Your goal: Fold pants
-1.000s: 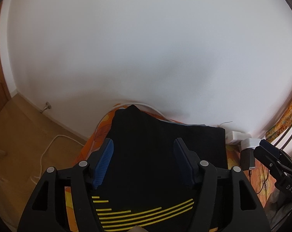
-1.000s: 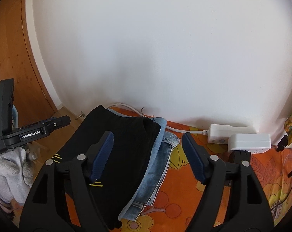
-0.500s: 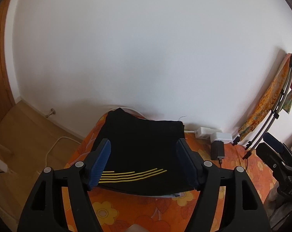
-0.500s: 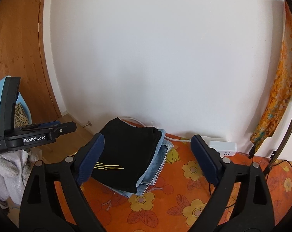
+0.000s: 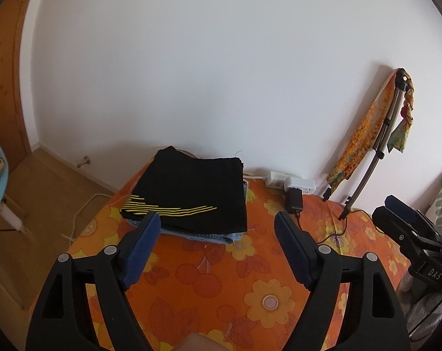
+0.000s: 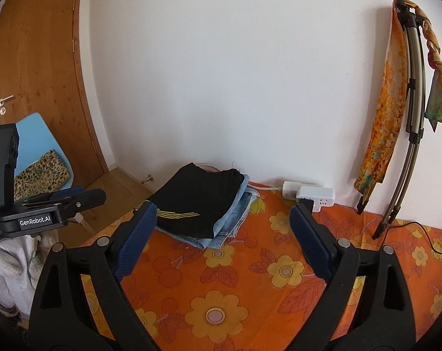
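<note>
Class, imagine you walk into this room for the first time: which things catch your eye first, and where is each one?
The orange flowered cover fills the foreground, loud and bright. Near its far left corner lie folded black pants with yellow stripes, stacked on folded jeans close to the white wall. At the right, a folded stand draped with orange cloth leans on that wall, and a wooden door stands at the left.

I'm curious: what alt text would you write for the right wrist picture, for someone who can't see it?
Folded black pants with yellow stripes lie on folded jeans at the far corner of an orange flowered bedspread by a white wall. The right tool stands open and empty in front, and the left tool shows at the left edge.
</note>
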The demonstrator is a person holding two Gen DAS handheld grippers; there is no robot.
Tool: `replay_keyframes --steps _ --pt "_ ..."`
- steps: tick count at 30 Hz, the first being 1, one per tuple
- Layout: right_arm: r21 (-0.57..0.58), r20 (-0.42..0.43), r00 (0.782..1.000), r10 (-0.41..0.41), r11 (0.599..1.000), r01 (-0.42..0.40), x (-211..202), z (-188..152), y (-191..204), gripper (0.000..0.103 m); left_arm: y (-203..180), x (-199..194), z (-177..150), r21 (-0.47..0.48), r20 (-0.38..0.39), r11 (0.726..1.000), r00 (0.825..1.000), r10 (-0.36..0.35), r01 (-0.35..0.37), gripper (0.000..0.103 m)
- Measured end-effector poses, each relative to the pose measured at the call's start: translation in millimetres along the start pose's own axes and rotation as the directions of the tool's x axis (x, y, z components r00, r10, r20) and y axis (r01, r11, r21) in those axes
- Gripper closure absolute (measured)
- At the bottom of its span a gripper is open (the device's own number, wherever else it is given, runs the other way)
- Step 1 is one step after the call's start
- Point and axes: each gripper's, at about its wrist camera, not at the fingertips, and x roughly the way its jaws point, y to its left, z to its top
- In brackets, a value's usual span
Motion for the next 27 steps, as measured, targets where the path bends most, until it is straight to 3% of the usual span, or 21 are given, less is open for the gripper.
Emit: replay_keyframes --steps 4,12,19,27 --pt "-0.025 0.006 1.0 0.004 1.0 -0.004 -31.7 -14.1 1.0 0.002 -11.8 -20.4 -15.9 0.001 0.009 1.0 1.0 -0.003 0.003 0.022" --pt "-0.032 -0.009 1.0 0.02 0.999 -0.02 -82.2 -42.9 -2.6 0.002 -31.5 -52.9 -61.1 0.052 -0.001 0.999 1.0 0.005 -0.004 0.019" --pt "0.011 -0.013 1.0 -0.013 1.0 0.013 -122.4 -73.5 -19.6 0.001 -43.0 -65.8 -98.1 0.079 -0.004 0.997 1.0 -0.005 0.005 0.019" --pt "0.028 -0.072 0.997 -0.042 0.999 0.044 -134.7 -103.4 -38.8 0.0 -53.2 -67.9 -109.1 0.091 -0.001 0.995 1.0 0.03 -0.03 0.019"
